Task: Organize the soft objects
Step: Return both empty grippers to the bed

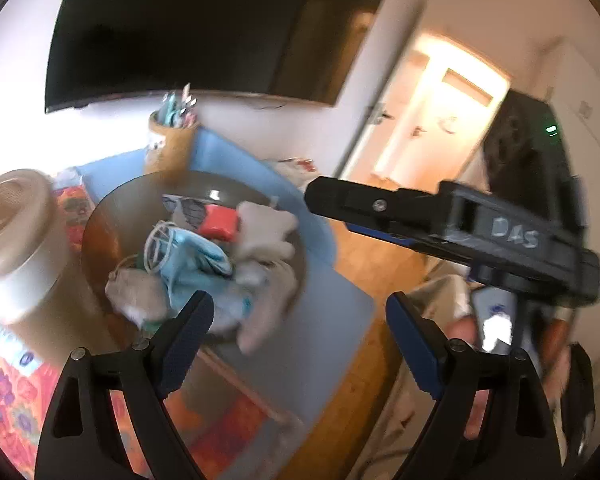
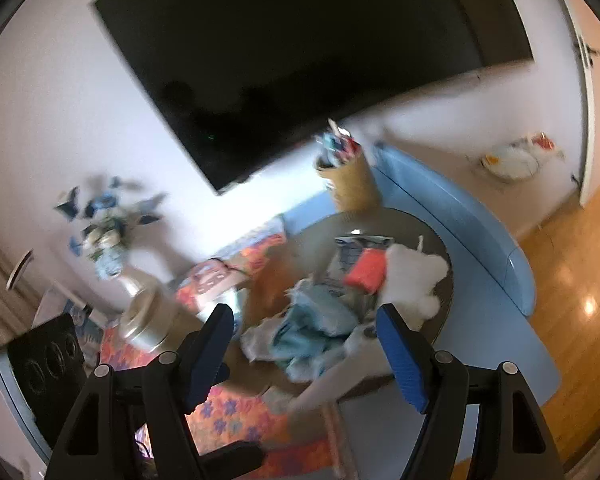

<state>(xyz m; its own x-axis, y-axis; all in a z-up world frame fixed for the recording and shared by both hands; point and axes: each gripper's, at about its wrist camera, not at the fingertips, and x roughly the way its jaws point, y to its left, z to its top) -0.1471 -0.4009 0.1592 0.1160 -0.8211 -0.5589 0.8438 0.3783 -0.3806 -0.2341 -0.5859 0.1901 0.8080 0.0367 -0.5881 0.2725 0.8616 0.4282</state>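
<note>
A heap of soft things lies on a round dark tray (image 1: 100, 236) (image 2: 446, 256). It holds a light blue cloth (image 1: 192, 256) (image 2: 316, 320), a white plush (image 1: 264, 232) (image 2: 416, 276), a red pouch (image 1: 220, 222) (image 2: 366, 272) and a beige cloth (image 1: 136, 292). My left gripper (image 1: 298, 312) hovers open over the tray's near right edge with nothing between its fingers. My right gripper (image 2: 305, 320) is open too, above the blue cloth and apart from it. In the left wrist view the right gripper (image 1: 340, 204) reaches in from the right, beside the plush.
The tray sits on a light blue table (image 1: 340, 300) (image 2: 480, 220) over a flowered cloth (image 1: 8, 396). A white lidded container (image 1: 16, 232) (image 2: 148, 320) stands left of the tray and a pen cup (image 1: 172, 144) (image 2: 352, 184) behind it. A dark TV (image 1: 212, 28) hangs on the wall, with wood floor to the right.
</note>
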